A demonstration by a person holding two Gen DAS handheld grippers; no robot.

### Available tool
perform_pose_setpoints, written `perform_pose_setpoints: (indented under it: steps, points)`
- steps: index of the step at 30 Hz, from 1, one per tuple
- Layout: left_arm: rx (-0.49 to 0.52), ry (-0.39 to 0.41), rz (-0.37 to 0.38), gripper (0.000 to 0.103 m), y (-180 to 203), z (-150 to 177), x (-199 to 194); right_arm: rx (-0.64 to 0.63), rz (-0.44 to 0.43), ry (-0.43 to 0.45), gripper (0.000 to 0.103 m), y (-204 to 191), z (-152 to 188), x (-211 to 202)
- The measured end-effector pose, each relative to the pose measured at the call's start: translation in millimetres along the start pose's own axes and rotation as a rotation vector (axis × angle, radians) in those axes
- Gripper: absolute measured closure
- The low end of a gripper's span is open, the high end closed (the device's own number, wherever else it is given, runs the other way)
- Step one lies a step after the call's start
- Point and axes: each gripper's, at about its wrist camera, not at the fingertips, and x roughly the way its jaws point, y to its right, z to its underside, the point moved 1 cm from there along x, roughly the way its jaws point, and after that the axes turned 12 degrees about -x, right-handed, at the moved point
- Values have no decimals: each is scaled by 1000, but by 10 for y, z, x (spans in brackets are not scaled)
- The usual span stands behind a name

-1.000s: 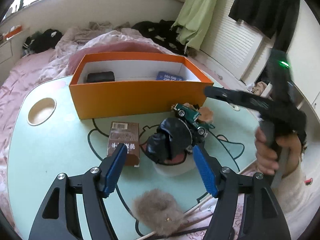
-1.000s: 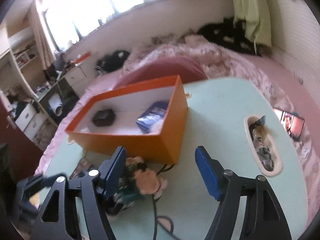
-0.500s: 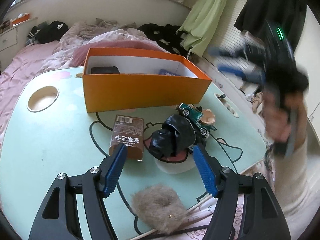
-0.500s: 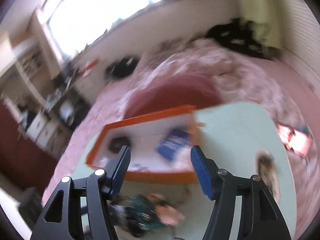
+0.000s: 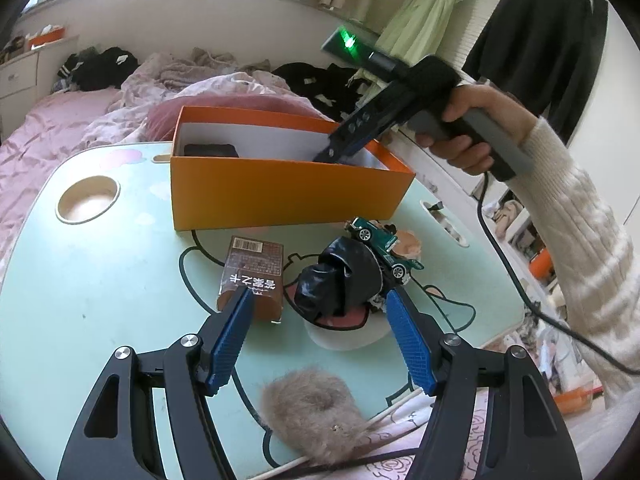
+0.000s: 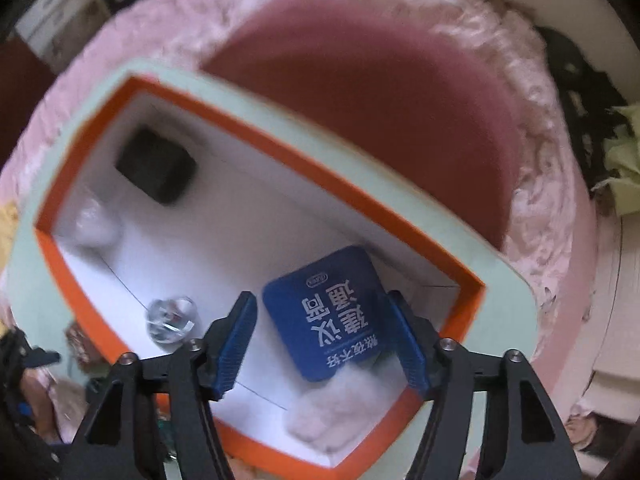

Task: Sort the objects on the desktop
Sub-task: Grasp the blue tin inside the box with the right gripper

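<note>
My landmark is the orange box [image 5: 288, 192] on the mint table [image 5: 100, 280], its white inside already collecting sorted things. I have the right gripper [image 6: 322, 340] pointing down into it over the blue packet [image 6: 326, 312], jaws just reopened, nothing between them. In front of the box, the left gripper [image 5: 320, 336] hovers open over the crumpled black bag [image 5: 340, 276], beside the brown carton [image 5: 254, 276]

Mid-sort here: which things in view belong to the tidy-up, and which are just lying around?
Job:
orange box
brown carton
toy car
black bag bundle
fur ball
blue packet, already boxed
black case, already boxed

Lying about:
green garment
black clothes on bed
</note>
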Motion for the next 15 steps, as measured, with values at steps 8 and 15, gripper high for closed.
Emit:
perform_pose_setpoints:
  steps: [8, 15]
  points:
    - [-25, 7, 21, 34, -53, -15, -30, -56, 15, -51, 33, -57, -73, 158]
    - [-44, 8, 28, 34, -76, -19, -24, 17, -6, 107, 34, 14, 63, -126]
